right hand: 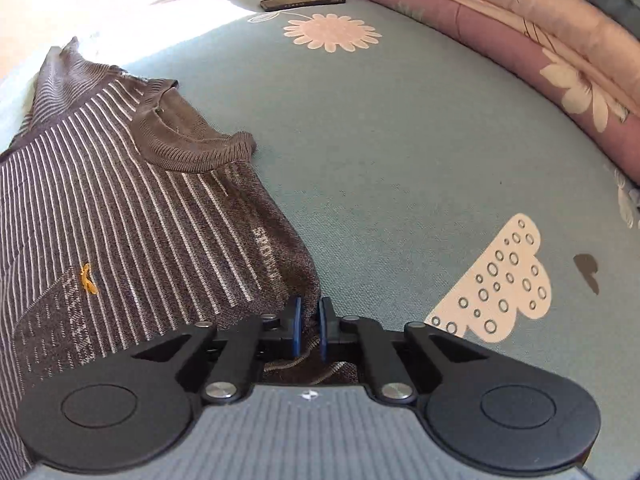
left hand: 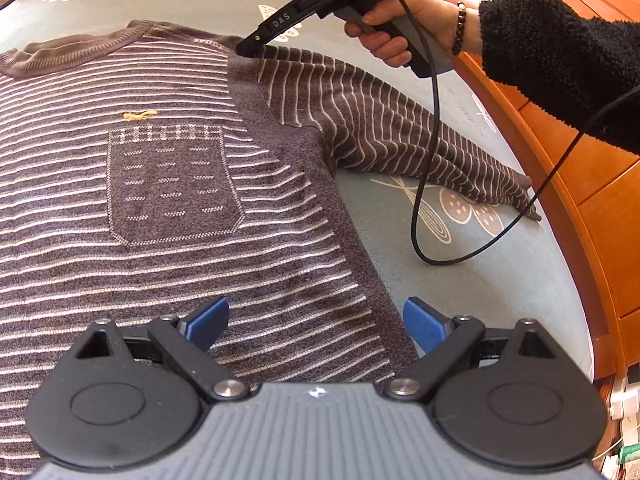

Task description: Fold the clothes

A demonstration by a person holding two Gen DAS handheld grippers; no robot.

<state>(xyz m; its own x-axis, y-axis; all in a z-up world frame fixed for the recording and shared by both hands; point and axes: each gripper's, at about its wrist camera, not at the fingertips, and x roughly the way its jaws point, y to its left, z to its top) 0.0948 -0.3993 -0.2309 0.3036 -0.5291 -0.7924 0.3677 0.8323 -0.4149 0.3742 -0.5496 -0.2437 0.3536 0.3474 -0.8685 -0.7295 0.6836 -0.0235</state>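
A: Where is the sweater (left hand: 172, 184) now?

B: It lies flat on the bed sheet (right hand: 400, 140), front side up, with the chest pocket (left hand: 176, 184) showing. In the left wrist view one sleeve (left hand: 400, 136) stretches out to the right, toward the wooden bed frame (left hand: 580, 168).

A: And the two grippers?

B: The right gripper (right hand: 309, 330) has its blue pads nearly together, and a fold of knit at the shoulder is pinched between them. The left gripper (left hand: 316, 324) has its fingers wide apart over the right side edge of the sweater body, near its hem; it holds nothing.

A: What could go wrong from here?

B: The pinch of the right gripper looks thin, only a small ridge of cloth. If the person pulls the shoulder across quickly, the knit may slip out, and the fold would fall half made.

A: Anything else?

B: Yes. Only one point is held, so the heavy sleeve may drag behind and twist under the body. The cable (left hand: 424, 184) hangs in a loop near the sleeve and touches the sheet; it might catch the cuff. Also the left gripper might close on the sheet together with the sweater edge and pull it up.
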